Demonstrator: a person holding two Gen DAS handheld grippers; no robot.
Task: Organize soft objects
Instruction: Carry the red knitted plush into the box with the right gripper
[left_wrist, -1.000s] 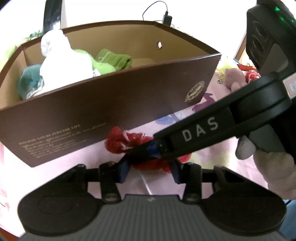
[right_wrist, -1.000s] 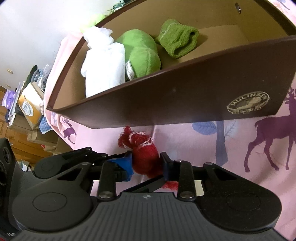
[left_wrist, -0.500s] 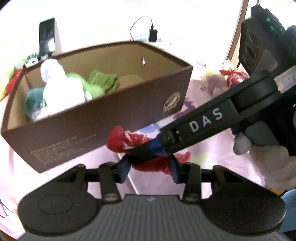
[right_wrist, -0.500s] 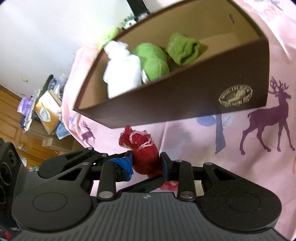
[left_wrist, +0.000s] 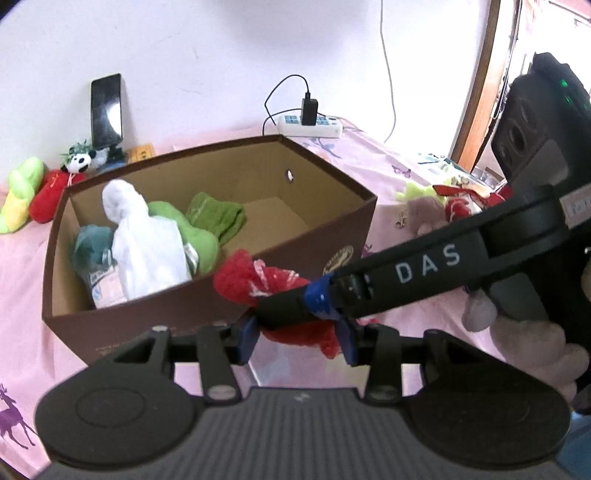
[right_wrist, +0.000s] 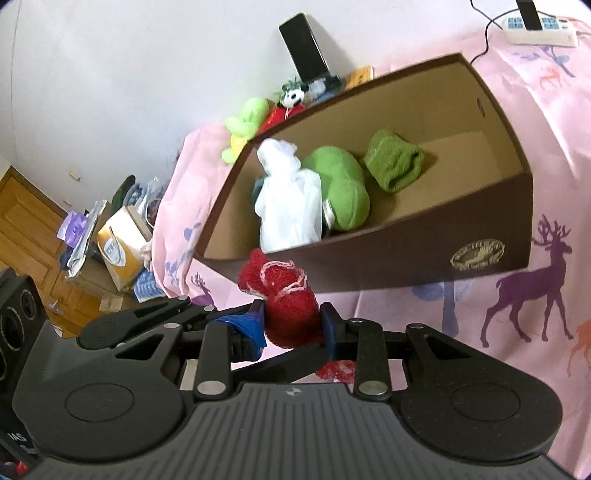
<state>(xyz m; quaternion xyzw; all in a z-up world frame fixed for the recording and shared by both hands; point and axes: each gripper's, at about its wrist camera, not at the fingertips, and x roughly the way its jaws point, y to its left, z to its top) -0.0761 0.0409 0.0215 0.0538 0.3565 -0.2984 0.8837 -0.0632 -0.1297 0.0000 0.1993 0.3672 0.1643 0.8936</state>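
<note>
A red knitted soft thing (left_wrist: 258, 280) (right_wrist: 288, 295) hangs in the air just in front of the near wall of the brown cardboard box (left_wrist: 221, 306) (right_wrist: 406, 258), about level with its rim. Both grippers hold it. My left gripper (left_wrist: 297, 338) is shut on its lower part. My right gripper (right_wrist: 293, 325) is shut on its middle, and its black finger (left_wrist: 406, 273) crosses over the left jaws. Inside the box lie a white soft thing (left_wrist: 147, 251) (right_wrist: 288, 206), a green plush (left_wrist: 199, 240) (right_wrist: 343, 184), a green knitted piece (left_wrist: 218, 218) (right_wrist: 395, 162) and a teal item (left_wrist: 92, 243).
The box stands on a pink cloth with deer prints (right_wrist: 528, 291). Behind it are a phone on a stand (left_wrist: 106, 110), a panda toy (left_wrist: 83, 160), green and red plushes (left_wrist: 20, 195) and a power strip (left_wrist: 310, 123). More soft toys (left_wrist: 443, 206) lie to the right.
Both grippers have risen together with the red knitted thing, from low on the cloth to about the height of the box's rim. More of the box's inside now shows.
</note>
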